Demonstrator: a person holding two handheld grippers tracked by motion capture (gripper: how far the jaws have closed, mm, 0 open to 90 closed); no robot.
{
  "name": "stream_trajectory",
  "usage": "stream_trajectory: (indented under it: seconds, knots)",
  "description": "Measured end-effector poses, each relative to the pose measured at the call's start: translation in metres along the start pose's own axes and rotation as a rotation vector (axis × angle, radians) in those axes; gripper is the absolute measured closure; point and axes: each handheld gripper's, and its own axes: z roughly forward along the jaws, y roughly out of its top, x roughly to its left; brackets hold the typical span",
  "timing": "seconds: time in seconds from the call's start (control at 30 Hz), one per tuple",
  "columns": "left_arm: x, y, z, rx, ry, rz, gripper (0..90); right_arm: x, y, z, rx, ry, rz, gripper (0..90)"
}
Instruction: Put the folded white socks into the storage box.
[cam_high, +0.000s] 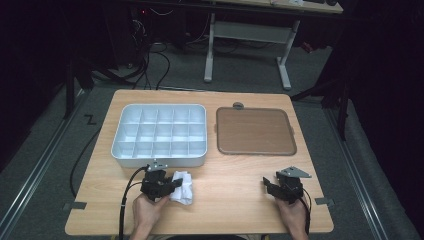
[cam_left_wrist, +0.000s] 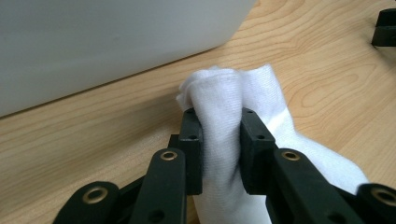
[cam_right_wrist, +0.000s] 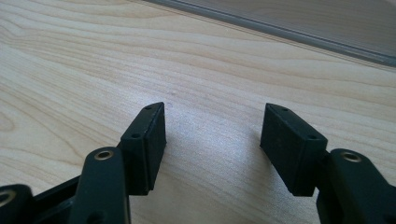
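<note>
**White cloth pinched by the left gripper, near edge of the table**

White cloth (cam_left_wrist: 233, 116) is the thing in hand, but the wooden table (cam_high: 225, 200) comes first by size, its pale top filling the middle of the high view. On its far half lie two flat pieces side by side, apart from each other: a white divided tray (cam_high: 122, 131) to the left, its grid of small compartments all bare, and a brown board (cam_high: 255, 131) with a grey rim to the right. A small grey knob sits at the board's far edge (too small to say what it is).

Next down in size, the left gripper (cam_high: 172, 184) rests on the table just in front of the tray's near wall, held by a hand whose forearm is cut off at the bottom edge. Its jaws are clamped on a fold of the cloth, both pads pressing into the fabric in the left gripper view; the rest of the cloth lies crumpled on the wood beside the gripper, near the tray but not touching it. The lower part of the cloth is hidden behind the jaw arms.

The right gripper (cam_right_wrist: 212, 128) sits well apart, near the table's right front, below the board. Its jaws stand apart over bare wood with nothing between them.
</note>
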Motion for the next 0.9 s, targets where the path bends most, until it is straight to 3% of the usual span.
stream_trajectory:
  seconds: [0.33,0.9]
  knots:
    - [-0.002,0.003,-0.008,0.004,-0.022,-0.011,74.3,0.0,0.0,0.0,0.001,0.0,-0.001,40.7]
    - [-0.007,0.01,-0.014,0.013,-0.032,0.022,74.4,0.0,0.0,0.0,0.001,-0.001,0.0,40.6]
